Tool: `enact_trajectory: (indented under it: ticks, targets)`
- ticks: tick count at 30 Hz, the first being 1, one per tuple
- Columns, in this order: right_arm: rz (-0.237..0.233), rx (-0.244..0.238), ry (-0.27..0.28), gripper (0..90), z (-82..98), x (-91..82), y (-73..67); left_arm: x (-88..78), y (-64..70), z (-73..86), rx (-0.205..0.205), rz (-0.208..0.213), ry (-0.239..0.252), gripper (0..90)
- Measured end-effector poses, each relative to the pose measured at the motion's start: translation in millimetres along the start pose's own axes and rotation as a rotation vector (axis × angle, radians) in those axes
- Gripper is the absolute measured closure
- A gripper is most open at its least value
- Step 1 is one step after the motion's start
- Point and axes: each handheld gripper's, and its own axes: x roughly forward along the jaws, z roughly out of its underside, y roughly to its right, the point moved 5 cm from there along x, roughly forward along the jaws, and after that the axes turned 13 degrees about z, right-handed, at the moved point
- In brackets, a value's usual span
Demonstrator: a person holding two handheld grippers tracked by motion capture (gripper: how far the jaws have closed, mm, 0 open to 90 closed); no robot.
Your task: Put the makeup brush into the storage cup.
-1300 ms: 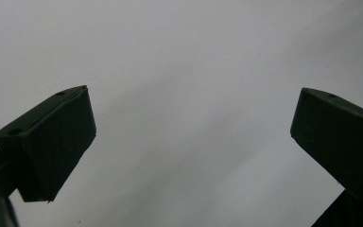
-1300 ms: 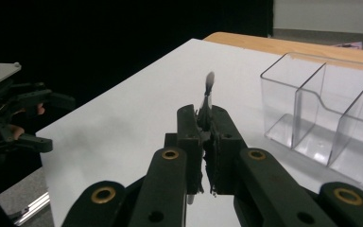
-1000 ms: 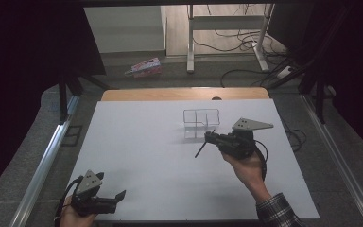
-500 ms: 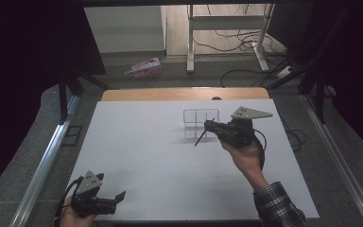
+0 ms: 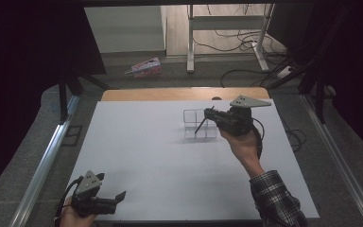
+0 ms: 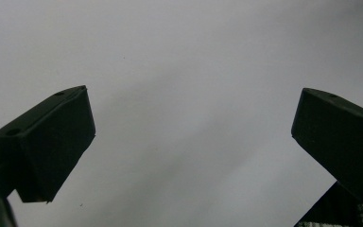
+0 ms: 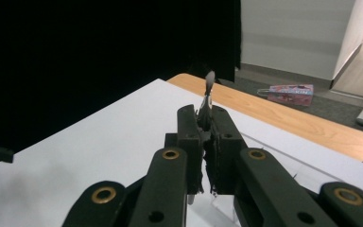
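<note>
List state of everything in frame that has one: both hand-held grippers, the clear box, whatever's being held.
Right hand-held gripper: shut on thin dark utensil, raised beside the clear organizer.
Thin dark utensil: clamped, slanting down over the organizer; whether it touches it is unclear.
Clear organizer: upright on white table, compartments look empty.
Left hand-held gripper: open, nothing between the jaws, at the near table edge.

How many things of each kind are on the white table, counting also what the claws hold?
Clear divided holder: 1
Thin dark stick, gripped in the right claw, its kind too small to tell: 1
Total: 2
</note>
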Motion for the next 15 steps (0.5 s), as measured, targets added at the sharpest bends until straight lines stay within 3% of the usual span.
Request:
enact_trajectory:
  ticks: [15]
  targets:
    - [0.052, 0.002, 0.018, 84.5, -13.6, 19.3, 13.0, 0.4, -0.2, -1.1, 0.004, 0.001, 0.008, 0.6]
